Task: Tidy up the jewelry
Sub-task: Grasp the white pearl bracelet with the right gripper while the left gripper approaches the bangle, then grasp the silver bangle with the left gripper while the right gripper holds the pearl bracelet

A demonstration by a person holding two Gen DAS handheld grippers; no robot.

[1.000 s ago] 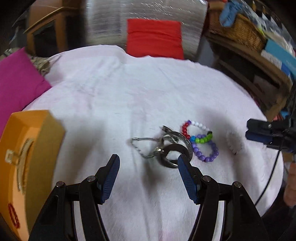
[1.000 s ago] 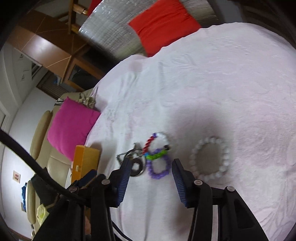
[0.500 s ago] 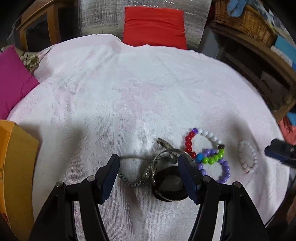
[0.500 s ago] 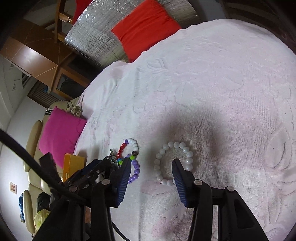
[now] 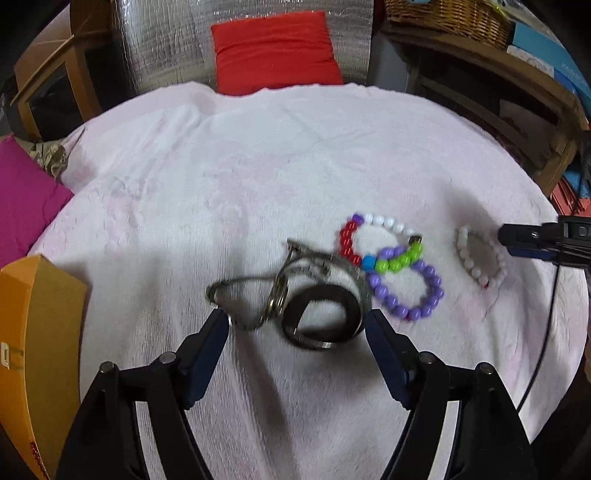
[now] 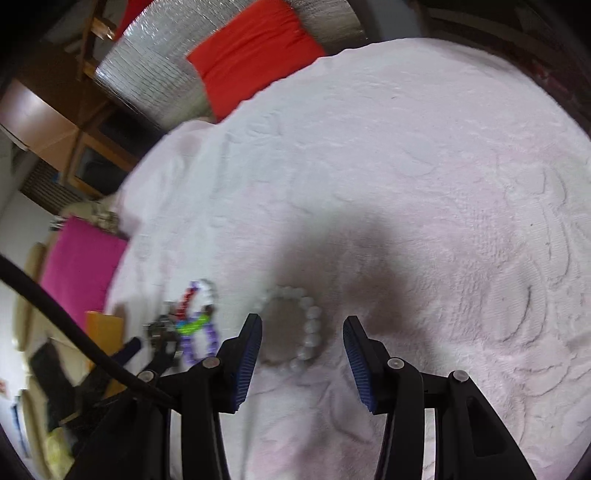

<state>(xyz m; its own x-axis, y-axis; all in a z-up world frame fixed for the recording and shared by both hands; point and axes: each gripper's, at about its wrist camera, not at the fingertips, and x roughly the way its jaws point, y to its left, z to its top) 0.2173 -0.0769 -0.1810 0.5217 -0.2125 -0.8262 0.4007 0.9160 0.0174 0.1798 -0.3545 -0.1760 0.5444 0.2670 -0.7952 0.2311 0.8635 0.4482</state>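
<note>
On a pale pink towel (image 5: 258,166) lies a pile of jewelry. My left gripper (image 5: 297,325) hovers low over a dark metal bangle (image 5: 325,317), which is tangled with a thin silver chain (image 5: 243,291). Its jaws are opening; the bangle sits between the blue pads, untouched. Right of it lie a multicoloured bead bracelet (image 5: 384,258), a purple bead loop (image 5: 410,295) and a white bead bracelet (image 5: 480,262). My right gripper (image 6: 301,332) stands open just over the white bead bracelet (image 6: 313,321), its pads either side of it and apart from it.
An orange box (image 5: 37,332) with a clasp stands at the towel's left edge. A magenta cushion (image 5: 22,206) lies left, a red cushion (image 5: 273,51) at the back. Wooden shelves with a wicker basket (image 5: 443,14) stand back right. A black cable (image 5: 546,325) hangs at right.
My left gripper dropped closer to the bangle pile and its jaws widened. My right gripper swung from the coloured beads to the white bracelet and sank toward it.
</note>
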